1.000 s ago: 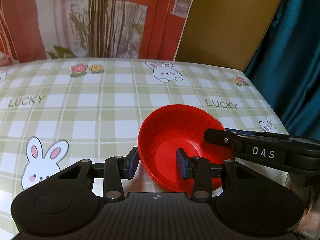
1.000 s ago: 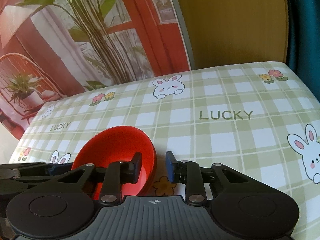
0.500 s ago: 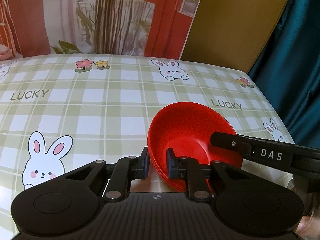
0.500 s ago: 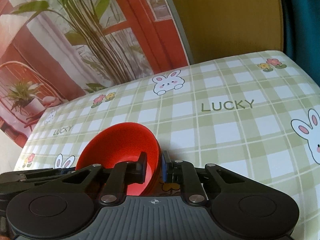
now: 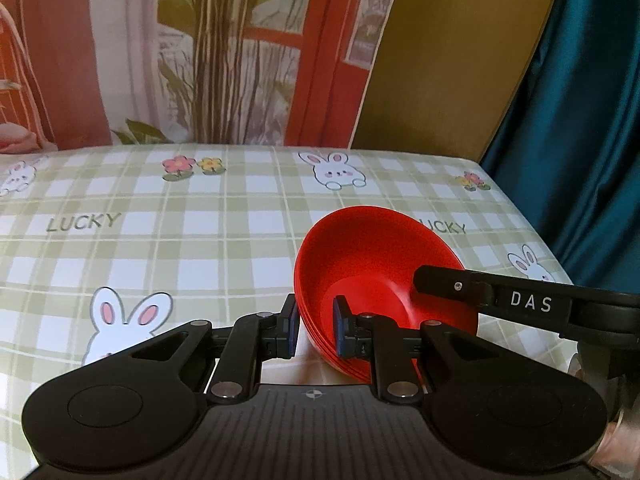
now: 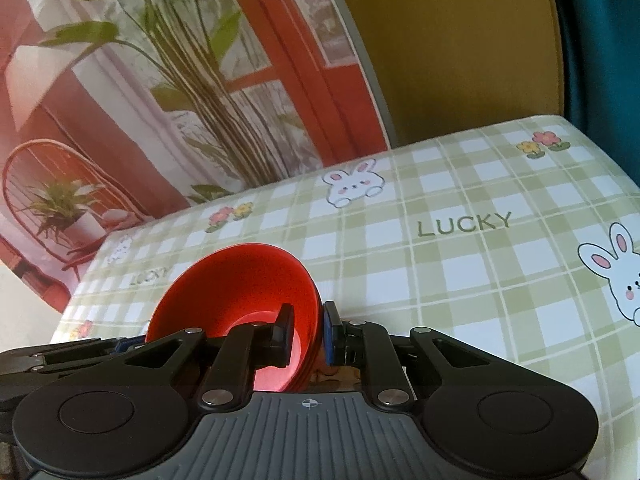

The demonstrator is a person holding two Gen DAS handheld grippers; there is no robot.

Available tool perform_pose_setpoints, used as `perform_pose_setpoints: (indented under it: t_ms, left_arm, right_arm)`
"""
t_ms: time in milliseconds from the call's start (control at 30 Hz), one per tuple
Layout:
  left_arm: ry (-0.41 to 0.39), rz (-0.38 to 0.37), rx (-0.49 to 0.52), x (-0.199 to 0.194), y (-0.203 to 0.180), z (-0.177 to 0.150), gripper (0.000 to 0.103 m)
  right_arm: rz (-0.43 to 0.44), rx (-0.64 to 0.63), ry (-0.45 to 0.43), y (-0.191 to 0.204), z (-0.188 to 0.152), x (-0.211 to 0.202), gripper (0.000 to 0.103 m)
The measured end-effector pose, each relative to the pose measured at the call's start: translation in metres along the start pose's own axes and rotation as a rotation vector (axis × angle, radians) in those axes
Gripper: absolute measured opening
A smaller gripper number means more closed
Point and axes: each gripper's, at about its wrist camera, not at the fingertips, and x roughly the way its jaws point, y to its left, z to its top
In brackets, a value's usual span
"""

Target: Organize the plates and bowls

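Observation:
A stack of red bowls hangs a little above the checked tablecloth, held from both sides. My left gripper is shut on the stack's left rim, one pad inside and one outside. In the right wrist view the same red bowls sit low and left of centre, and my right gripper is shut on their right rim. The right gripper's black finger, marked DAS, reaches in over the bowls in the left wrist view. Layered rims show at the stack's near edge.
The table's far edge meets a printed backdrop of plants and red frames. A teal curtain hangs past the table's right edge. A mustard panel stands behind.
Both grippers closed on opposite rims of the red bowls, then rose slightly with the stack; the table now looks lower and farther in both views.

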Motion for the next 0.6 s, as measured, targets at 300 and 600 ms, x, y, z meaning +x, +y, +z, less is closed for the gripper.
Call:
perform_pose_setpoints:
  t_ms: [300, 600]
  left_arm:
    - [-0.051, 0.022, -0.009, -0.04, 0.008, -0.003, 0.019]
    - [-0.111, 0.034, -0.03, -0.078, 0.026, -0.011, 0.019]
  right_arm:
    - [0.024, -0.017, -0.03, 0.033, -0.004, -0.019, 0.015]
    - [0.038, -0.032, -0.042, 0.07, -0.011, -0.034, 0.015]
